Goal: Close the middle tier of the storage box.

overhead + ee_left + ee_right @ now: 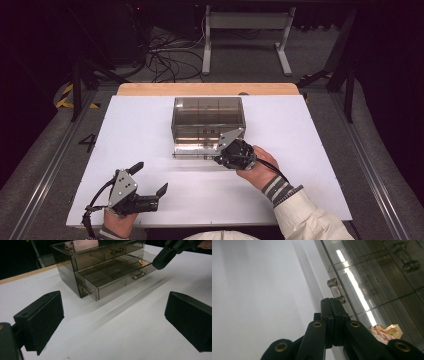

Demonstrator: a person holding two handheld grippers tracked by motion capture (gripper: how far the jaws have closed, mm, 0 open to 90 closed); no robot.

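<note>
A smoky clear drawer cabinet (207, 112) stands mid-table with its lower drawer (112, 277) pulled out toward me. A small gold and pink item (387, 332) lies in a front compartment of that drawer. My right gripper (331, 302) is shut, jaws pressed together with nothing between them. Its tips sit against the drawer front beside the metal handle (335, 290). In the high view the right gripper (220, 159) points at the drawer's front edge. My left gripper (149, 178) rests open at the near left of the table, its pads (42, 315) wide apart over bare table.
The white table top (300, 150) has free room left and right of the cabinet. A wooden strip (207, 89) runs along the far edge. Beyond it are cables (170, 60) and a white frame (245, 30) on the floor.
</note>
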